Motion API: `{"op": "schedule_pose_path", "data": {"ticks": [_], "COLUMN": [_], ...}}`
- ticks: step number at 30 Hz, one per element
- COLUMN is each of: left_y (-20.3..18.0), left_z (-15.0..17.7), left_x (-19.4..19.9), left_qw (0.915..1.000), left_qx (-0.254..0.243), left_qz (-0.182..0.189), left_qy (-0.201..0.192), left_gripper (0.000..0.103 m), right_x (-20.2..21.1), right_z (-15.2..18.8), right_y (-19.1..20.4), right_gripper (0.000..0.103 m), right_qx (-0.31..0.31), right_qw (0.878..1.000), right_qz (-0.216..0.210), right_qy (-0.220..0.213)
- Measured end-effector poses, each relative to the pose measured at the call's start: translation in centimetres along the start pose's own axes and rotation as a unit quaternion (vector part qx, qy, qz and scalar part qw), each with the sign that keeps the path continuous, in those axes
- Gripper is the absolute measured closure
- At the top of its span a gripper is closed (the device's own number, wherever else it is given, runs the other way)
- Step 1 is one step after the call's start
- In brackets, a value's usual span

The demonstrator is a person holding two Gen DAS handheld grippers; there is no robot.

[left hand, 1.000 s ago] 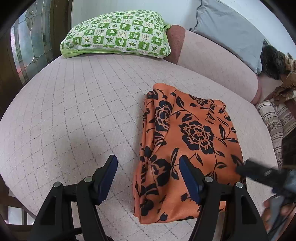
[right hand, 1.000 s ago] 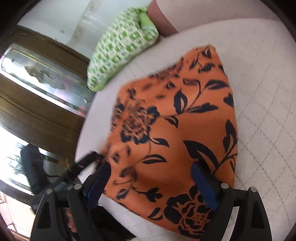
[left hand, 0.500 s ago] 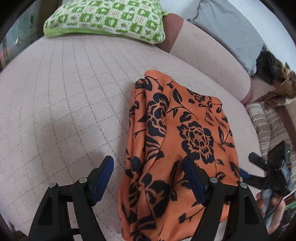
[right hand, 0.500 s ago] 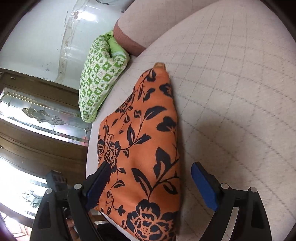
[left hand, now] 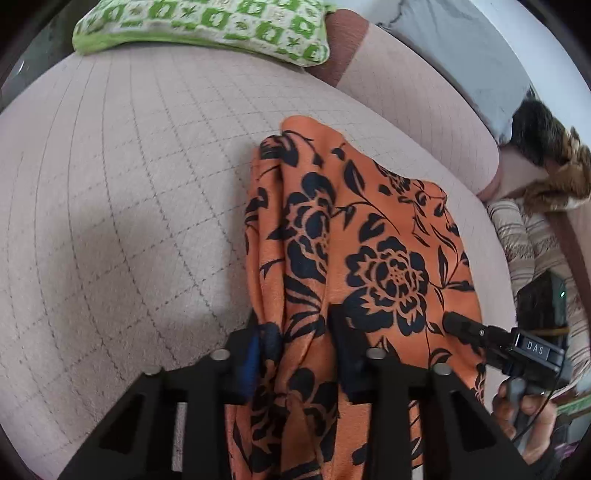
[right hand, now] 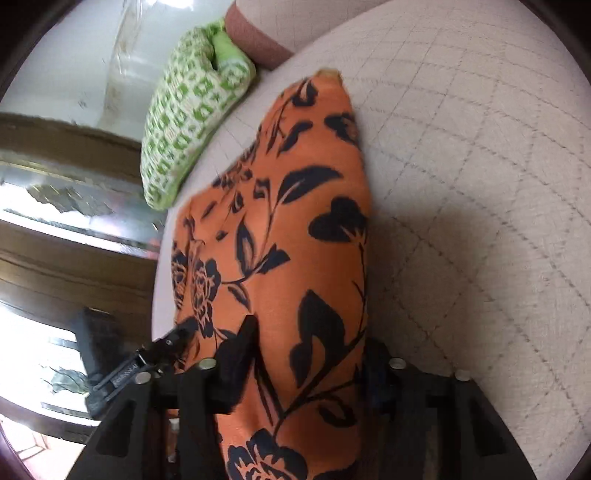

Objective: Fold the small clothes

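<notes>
An orange garment [left hand: 369,229] with a black flower print lies folded on the pink quilted bed [left hand: 129,184]. My left gripper [left hand: 299,332] is at the garment's near left corner. Its jaws are closing, with a bunched fold of the cloth pinched between the pads. In the right wrist view the same garment [right hand: 295,221] runs away from my right gripper [right hand: 306,350]. Those jaws are also closing and press on the near right corner from both sides. The right gripper's tip [left hand: 461,326] shows at the cloth's right edge, held by a person's hand [left hand: 524,410].
A green and white checked pillow [left hand: 207,26] lies at the far end of the bed, with a grey pillow [left hand: 461,48] beside it. Striped cloth [left hand: 524,236] and a dark furry thing [left hand: 535,133] sit off the right edge. A wooden glazed door [right hand: 55,221] stands beyond the bed.
Both grippers came down and forward onto the garment's near edge. Their jaws went from wide open to closed on the cloth, and the left corner is now bunched up.
</notes>
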State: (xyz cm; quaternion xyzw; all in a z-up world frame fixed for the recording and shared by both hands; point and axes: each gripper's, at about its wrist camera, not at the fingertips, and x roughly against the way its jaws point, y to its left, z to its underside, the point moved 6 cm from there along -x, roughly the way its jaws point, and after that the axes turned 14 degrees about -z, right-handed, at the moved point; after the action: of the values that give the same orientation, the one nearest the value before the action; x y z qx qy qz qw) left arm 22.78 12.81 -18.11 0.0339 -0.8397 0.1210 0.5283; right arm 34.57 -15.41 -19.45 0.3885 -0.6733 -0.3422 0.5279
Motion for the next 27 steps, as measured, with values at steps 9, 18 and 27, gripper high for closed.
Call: {"op": "schedule_pose_path", "data": {"ticks": [9, 18, 27], "left_y": [-4.6, -12.5, -16.7], "left_z": [0.1, -2.0, -3.5], "left_x": [6.2, 12.3, 8.9], "left_qw": [0.996, 0.9832, 0.9841], "left_qx": [-0.039, -0.083, -0.088], "left_qz": [0.0, 0.039, 0.034], "left_qy": [-0.08, -0.158, -0.15], "left_gripper": [0.076, 0.076, 0.076], "right_x": [3.6, 12.8, 14.8], "right_z": [0.1, -1.4, -2.9], "right_y": [6.5, 11.5, 11.4], "right_gripper": [0.067, 0.067, 0.067], "right_qx": [0.126, 0.193, 0.183], "right_qw": [0.991, 0.977, 0.977], "right_qz": [0.042, 0.046, 0.047], "right_qy": [-0.012, -0.083, -0.102]}}
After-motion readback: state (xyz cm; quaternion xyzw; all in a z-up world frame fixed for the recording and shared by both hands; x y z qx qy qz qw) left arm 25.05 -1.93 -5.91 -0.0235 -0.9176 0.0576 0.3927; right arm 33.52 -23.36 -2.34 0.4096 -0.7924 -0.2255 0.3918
